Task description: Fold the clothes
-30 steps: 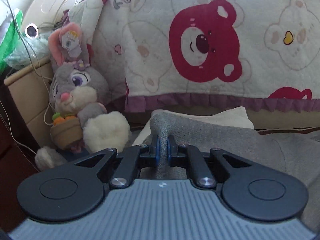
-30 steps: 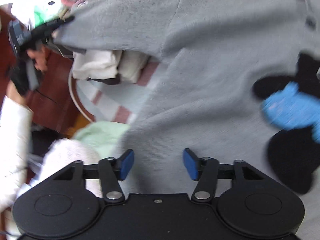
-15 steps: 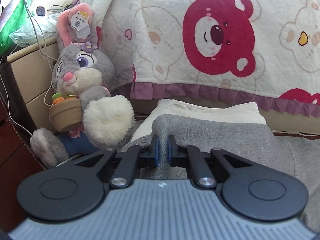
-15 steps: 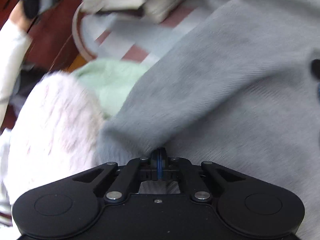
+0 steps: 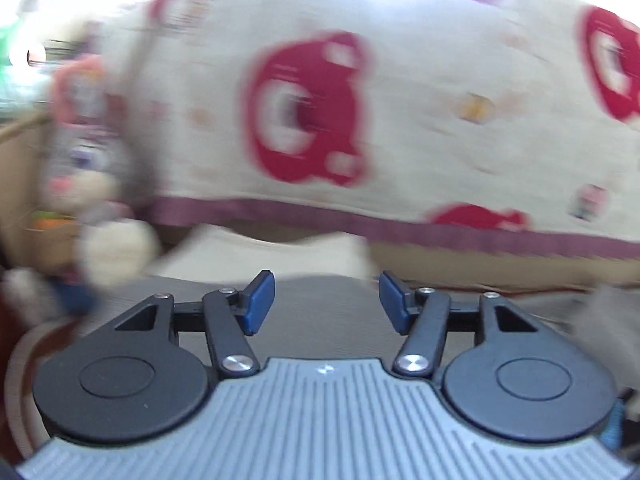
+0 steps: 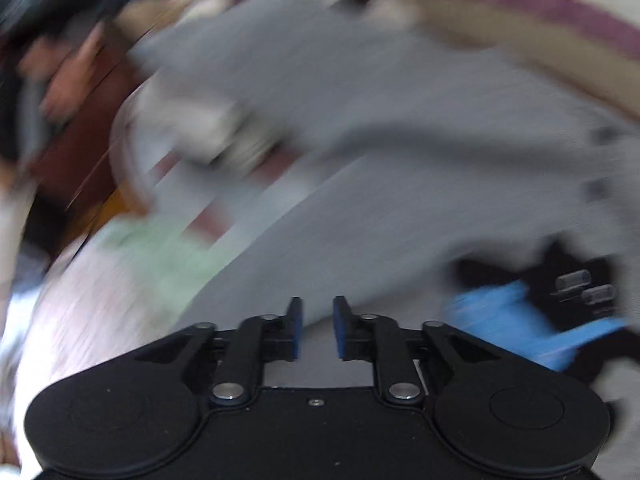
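The left gripper (image 5: pixel 327 305) has its fingers spread wide, holding nothing; the right gripper (image 6: pixel 317 327) has fingers slightly parted, also empty. Just beyond both lies the soft grey knit sweater (image 6: pixel 400 168), spread out and limp. It looks light and floppy, best pinched at a hem or sleeve edge. Beyond hangs the cream bear-print quilt (image 5: pixel 400 120).

The left tongs (image 5: pixel 327 302) have a ribbed grey housing, black linkage arms with round caps, silver pivot screws and blue pads (image 5: pixel 260 300). The right tongs (image 6: pixel 317 328) are the same build on a plain black housing with one small centre screw.
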A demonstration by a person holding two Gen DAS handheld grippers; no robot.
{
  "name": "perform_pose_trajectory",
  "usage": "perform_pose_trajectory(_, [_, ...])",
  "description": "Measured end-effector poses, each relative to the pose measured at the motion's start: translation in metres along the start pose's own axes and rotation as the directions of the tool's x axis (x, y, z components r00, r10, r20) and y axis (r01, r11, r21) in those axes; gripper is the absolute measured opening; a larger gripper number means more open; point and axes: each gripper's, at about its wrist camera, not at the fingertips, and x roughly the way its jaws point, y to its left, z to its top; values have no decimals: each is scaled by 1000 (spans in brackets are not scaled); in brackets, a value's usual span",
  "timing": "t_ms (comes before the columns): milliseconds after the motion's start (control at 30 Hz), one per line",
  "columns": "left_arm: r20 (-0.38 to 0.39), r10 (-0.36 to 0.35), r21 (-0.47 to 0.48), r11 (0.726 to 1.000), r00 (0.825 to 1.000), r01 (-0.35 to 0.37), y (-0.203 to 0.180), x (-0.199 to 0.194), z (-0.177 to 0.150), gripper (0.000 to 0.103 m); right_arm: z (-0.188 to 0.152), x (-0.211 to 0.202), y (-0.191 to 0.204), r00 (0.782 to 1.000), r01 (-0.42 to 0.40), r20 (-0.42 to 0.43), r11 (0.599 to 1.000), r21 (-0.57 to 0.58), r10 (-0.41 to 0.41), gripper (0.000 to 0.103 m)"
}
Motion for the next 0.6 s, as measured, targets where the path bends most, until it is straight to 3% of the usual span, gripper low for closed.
perform_pose_trajectory(33, [-29,-65,5,998,997,65,-24,16,-4,58,13,-11,-21,998,48,32,998,42,-49,35])
perform_pose_trajectory(133, [-103,-206,10,978,973,208,-91,70,-17,58,50,-44,-86,973,181,113,968,173,-202,36])
perform_pose_trajectory(233, [-186,-260,-34,966,948,258,-135,126,-33,58,85,-64,-146,940,275,127,923,269,-317,42])
perform_pose_trajectory(300, [-226,-295,-65,955,928,288,-142,156,-48,58,96,-67,-164,931,298,132,920,256,-339,42])
perform_pose_trajectory(367, [-249,-309,-95,951,918,295,-138,177,-71,56,102,-59,-167,934,316,106,929,192,-340,42])
perform_pose_trajectory(433, [-261,-286,-111,958,922,265,-129,190,-93,56,103,-45,-163,941,326,61,940,100,-333,40])
perform_pose_trajectory(500, [-306,-286,-135,957,908,255,-120,204,-107,55,105,-31,-158,944,328,16,945,7,-328,40])
perform_pose_trajectory(533, [-325,-291,-150,955,900,255,-115,210,-109,55,106,-25,-156,945,327,-7,944,-39,-328,41])
perform_pose_trajectory(600, [-324,-310,-197,946,894,257,-106,218,-106,55,108,-10,-151,941,327,-45,935,-135,-336,54])
